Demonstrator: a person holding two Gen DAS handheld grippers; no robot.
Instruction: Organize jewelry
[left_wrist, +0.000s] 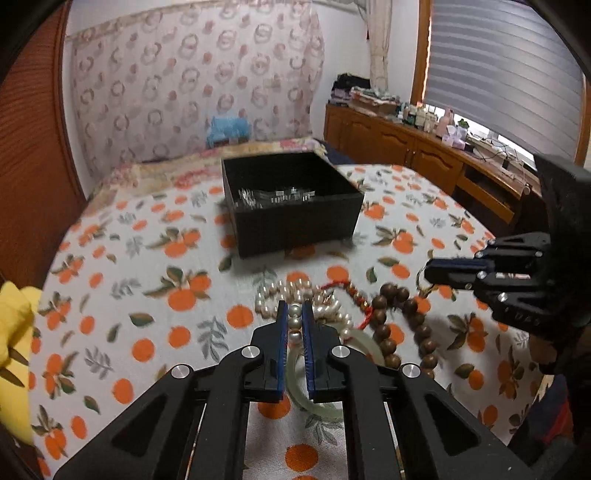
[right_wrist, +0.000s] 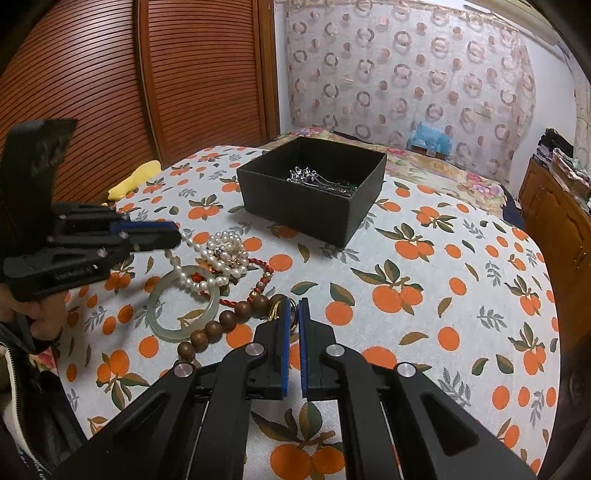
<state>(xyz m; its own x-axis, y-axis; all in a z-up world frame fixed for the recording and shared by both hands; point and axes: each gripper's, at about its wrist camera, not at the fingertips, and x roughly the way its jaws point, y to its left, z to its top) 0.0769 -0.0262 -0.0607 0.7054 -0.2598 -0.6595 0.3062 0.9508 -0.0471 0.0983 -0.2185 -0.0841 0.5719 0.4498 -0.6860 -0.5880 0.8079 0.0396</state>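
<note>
A black box (left_wrist: 295, 218) (right_wrist: 314, 199) with silver jewelry (right_wrist: 317, 181) inside stands on the orange-print tablecloth. In front of it lies a pile: a pearl necklace (left_wrist: 291, 291) (right_wrist: 221, 254), a pale green jade bangle (right_wrist: 183, 299) (left_wrist: 314, 402), a brown wooden bead bracelet (left_wrist: 406, 325) (right_wrist: 221, 321) and a red cord (left_wrist: 347, 291). My left gripper (left_wrist: 294, 310) (right_wrist: 173, 236) is shut on a strand of the pearl necklace. My right gripper (right_wrist: 294, 306) (left_wrist: 428, 273) is shut on a gold ring-shaped piece (right_wrist: 291, 317) beside the wooden beads.
A yellow cloth (right_wrist: 133, 179) (left_wrist: 14, 332) lies at the table's left edge. Wooden slatted doors (right_wrist: 166, 74) stand to the left, a bed behind the table, and a wooden cabinet (left_wrist: 424, 155) with clutter to the right.
</note>
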